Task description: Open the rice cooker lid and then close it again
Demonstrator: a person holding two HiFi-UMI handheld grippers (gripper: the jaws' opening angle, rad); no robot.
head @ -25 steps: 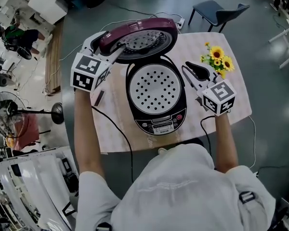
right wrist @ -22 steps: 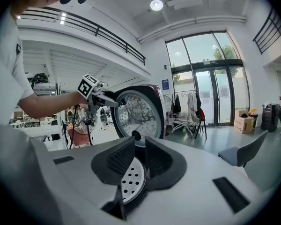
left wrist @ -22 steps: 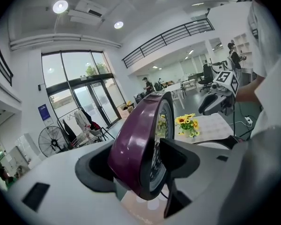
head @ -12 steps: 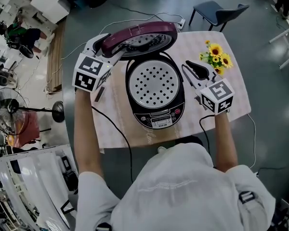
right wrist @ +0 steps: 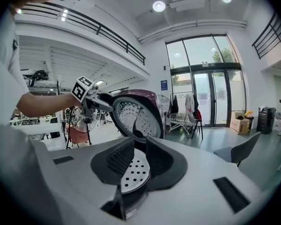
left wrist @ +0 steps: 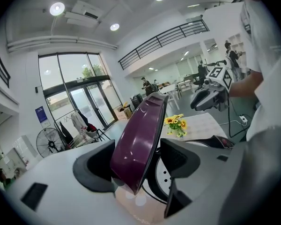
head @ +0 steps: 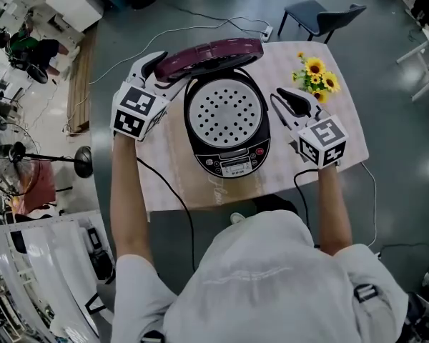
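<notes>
The rice cooker [head: 225,123] stands mid-table with its perforated inner plate [head: 224,116] showing. Its purple lid [head: 209,53] hangs half raised over the back of the pot. My left gripper [head: 161,71] reaches in from the left and is shut on the lid's left rim. In the left gripper view the lid [left wrist: 141,135] fills the space between the jaws of the left gripper [left wrist: 136,162]. My right gripper [head: 280,98] hovers just right of the cooker, its jaws a narrow gap apart with nothing in them. In its own view the right gripper [right wrist: 139,156] points at the cooker [right wrist: 133,175] and lid [right wrist: 133,114].
A pot of sunflowers [head: 316,77] stands on the table's [head: 175,181] far right corner, behind the right gripper. A black cable [head: 173,188] runs off the table's front. A chair [head: 322,16] stands beyond the table and a fan [head: 28,174] on the floor at left.
The lid has swung lower towards the pot, with the left gripper moving with it. The right gripper has stayed beside the cooker.
</notes>
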